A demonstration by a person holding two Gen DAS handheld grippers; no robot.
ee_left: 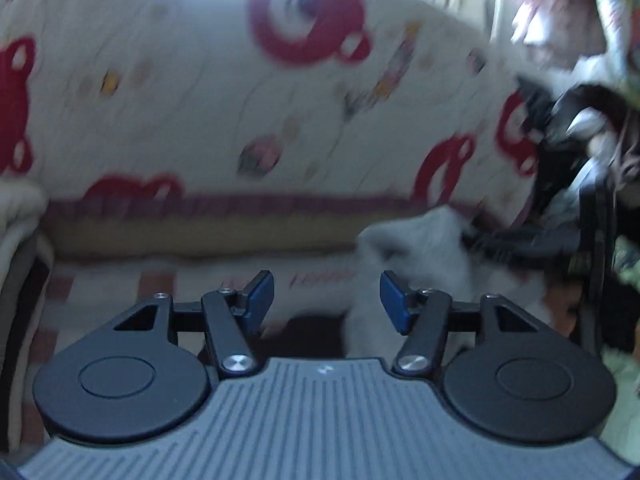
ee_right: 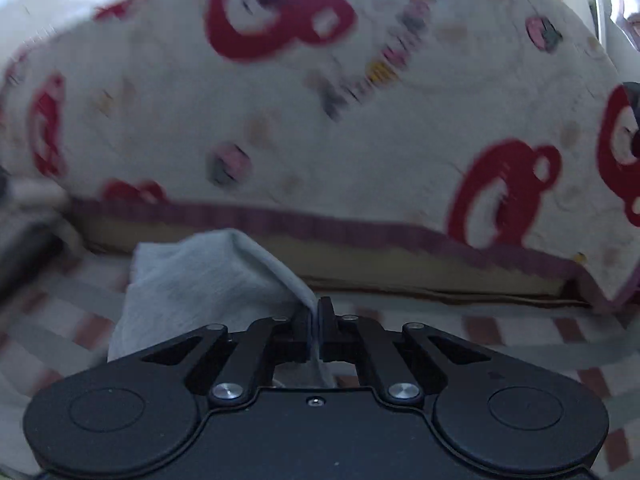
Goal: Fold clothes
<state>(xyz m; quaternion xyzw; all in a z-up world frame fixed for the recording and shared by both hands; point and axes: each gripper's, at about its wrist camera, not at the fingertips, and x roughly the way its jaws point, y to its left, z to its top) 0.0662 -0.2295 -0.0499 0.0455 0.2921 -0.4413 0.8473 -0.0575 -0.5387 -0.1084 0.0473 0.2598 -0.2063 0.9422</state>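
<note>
A light grey garment (ee_right: 200, 280) hangs bunched from my right gripper (ee_right: 316, 312), which is shut on its edge, with the cloth pinched between the black fingers. In the left wrist view the same grey garment (ee_left: 420, 264) shows blurred at the right, just beyond the right blue pad (ee_left: 394, 300). My left gripper (ee_left: 327, 298) is open, with nothing between its pads. The other gripper (ee_left: 568, 128) appears as a dark blurred shape at the far right of the left wrist view. Both views are smeared by motion.
A white quilt with red bear prints (ee_left: 200, 100) and a purple hem (ee_right: 360, 232) covers a raised cushion behind. A checked pink-and-white sheet (ee_right: 520, 340) lies below. Pale folded fabric (ee_left: 20, 220) sits at the left, hanging clothes (ee_left: 560, 8) at the upper right.
</note>
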